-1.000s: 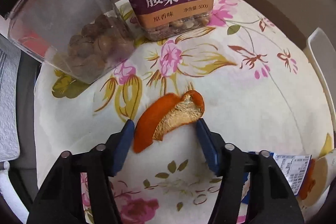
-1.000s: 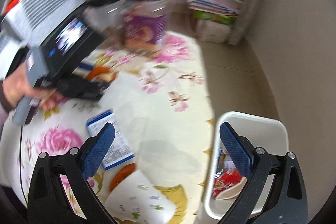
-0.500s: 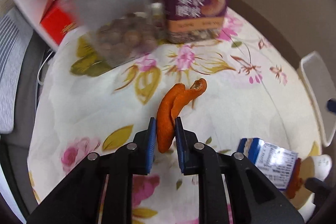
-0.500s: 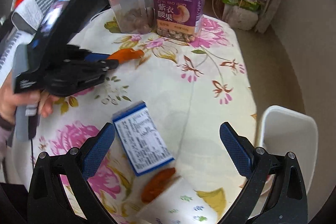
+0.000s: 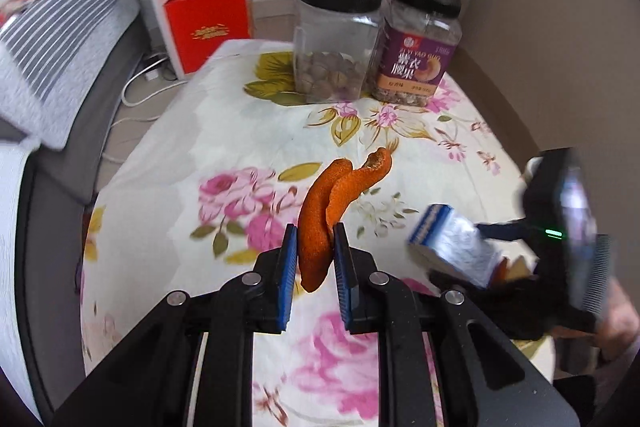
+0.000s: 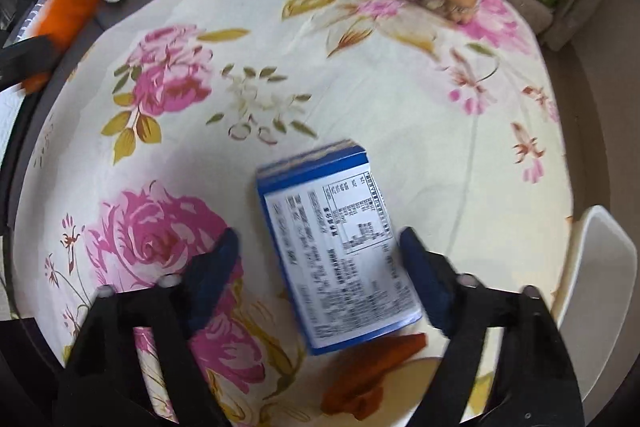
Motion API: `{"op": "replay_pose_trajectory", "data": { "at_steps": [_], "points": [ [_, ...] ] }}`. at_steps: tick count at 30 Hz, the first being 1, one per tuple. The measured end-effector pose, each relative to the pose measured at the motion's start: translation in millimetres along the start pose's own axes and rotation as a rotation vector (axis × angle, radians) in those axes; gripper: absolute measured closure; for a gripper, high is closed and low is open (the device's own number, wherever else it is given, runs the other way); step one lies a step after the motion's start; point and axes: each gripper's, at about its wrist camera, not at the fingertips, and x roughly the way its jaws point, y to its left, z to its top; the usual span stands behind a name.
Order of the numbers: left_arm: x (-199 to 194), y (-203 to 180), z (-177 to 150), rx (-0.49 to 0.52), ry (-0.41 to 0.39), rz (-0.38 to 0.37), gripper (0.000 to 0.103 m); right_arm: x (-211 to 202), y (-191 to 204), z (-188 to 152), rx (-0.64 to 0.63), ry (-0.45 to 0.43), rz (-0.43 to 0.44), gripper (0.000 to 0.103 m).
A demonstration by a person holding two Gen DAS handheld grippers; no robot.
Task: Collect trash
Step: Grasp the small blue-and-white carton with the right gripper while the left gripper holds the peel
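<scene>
L gripper [image 5: 315, 251]: pads clamped on peel [image 5: 320, 223], fingers aimed steeply down, held up off table.
R gripper [image 6: 320, 259]: jaws just been closing, now abt half-way; box [image 6: 340, 247] between pads, right pad at its edge, left pad w/ a gap. Blurred.
R hand [image 5: 618, 323]: wrapped on grip, low right in L view.

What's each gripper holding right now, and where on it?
The left gripper is shut on the orange peel, near its lower end. The right gripper has been closing around the blue box, not yet gripping it.
</scene>
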Motion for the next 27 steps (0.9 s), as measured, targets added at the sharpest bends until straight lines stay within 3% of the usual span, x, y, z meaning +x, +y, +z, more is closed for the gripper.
{"op": "replay_pose_trajectory", "data": {
  "at_steps": [1, 5, 15, 20, 27],
  "points": [
    [-8, 1, -3, -0.016, -0.008, -0.003, 0.085, 2, 0, 1, 0.001, 0.006, -0.008, 0.049],
    [-31, 0, -17, -0.062, -0.052, 0.004, 0.085, -12, 3, 3, 0.030, -0.049, 0.015, 0.050],
    [-68, -2, -25, -0.142, -0.191, 0.094, 0.085, -110, 19, 7, 0.125, -0.395, 0.044, 0.050],
    [-81, -11, -23, -0.166, -0.278, 0.127, 0.085, -151, 27, -2, 0.158, -0.566, -0.019, 0.050],
    [-96, -32, -19, -0.148, -0.380, 0.148, 0.085, -176, 30, -17, 0.193, -0.713, -0.127, 0.050]
  ]
}}
